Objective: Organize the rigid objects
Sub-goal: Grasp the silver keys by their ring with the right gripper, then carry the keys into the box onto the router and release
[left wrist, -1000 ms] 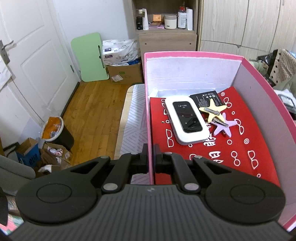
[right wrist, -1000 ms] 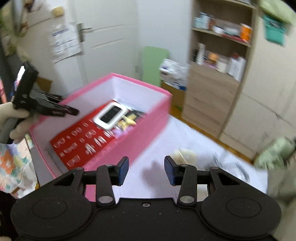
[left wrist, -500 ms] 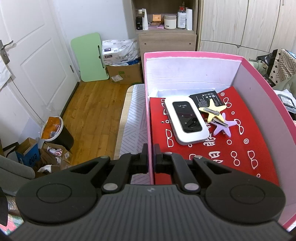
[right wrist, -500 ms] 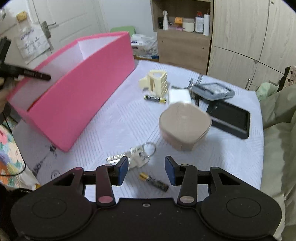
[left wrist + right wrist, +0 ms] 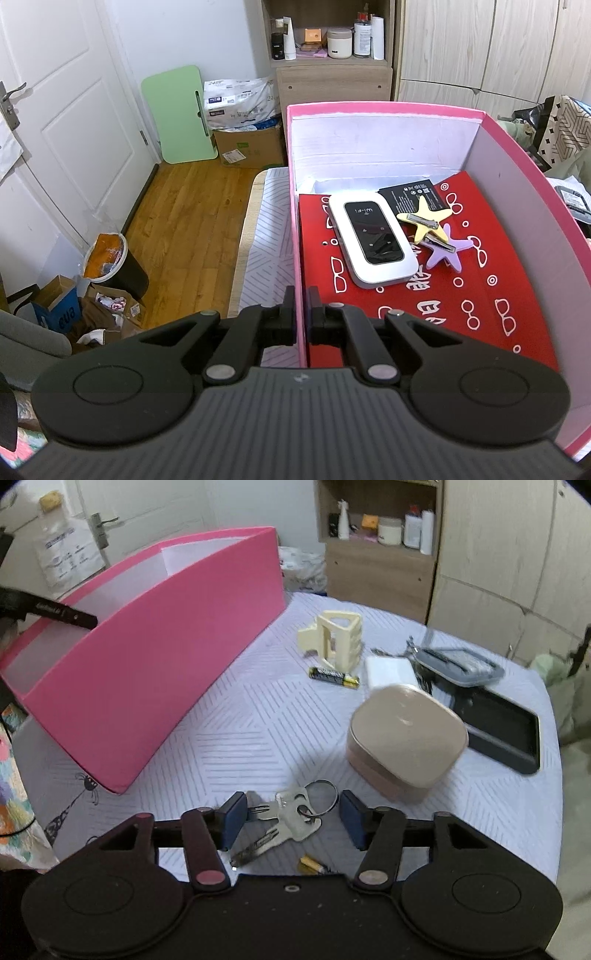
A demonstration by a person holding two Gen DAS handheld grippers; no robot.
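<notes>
Right gripper (image 5: 291,818) has dropped from above the open pink cardboard box (image 5: 155,657) down to the white patterned tablecloth (image 5: 258,731). It now straddles a bunch of silver metal keys on a ring (image 5: 291,812), and its jaws are closing. The blue pads (image 5: 232,818) sit either side of the keys but don't press on them yet, so nothing is grasped. The left pad looks to be touching a key tip; I can't tell for sure.

Left gripper (image 5: 301,314) hasn't budged. It is clenched on the box's near left wall, steadying it.

From the right wrist view:
- The box lies at about 10 o'clock from the keys.
- A beige rounded plastic case (image 5: 404,738) is at 1 o'clock.
- A black-and-gold AA battery (image 5: 334,675) and a cream plastic claw hair clip (image 5: 334,640) are at 12 o'clock, further off.
- A second small battery (image 5: 312,866) lies just below the keys, at 6 o'clock.

Already in the box, on the red printed liner (image 5: 480,295):
- a white pocket Wi-Fi router (image 5: 373,243)
- a yellow star hair clip (image 5: 424,221)
- a purple star hair clip (image 5: 443,251)

My read: the keys are the next item to be packed. The pick is nearly set, and plenty is left on the table.
</notes>
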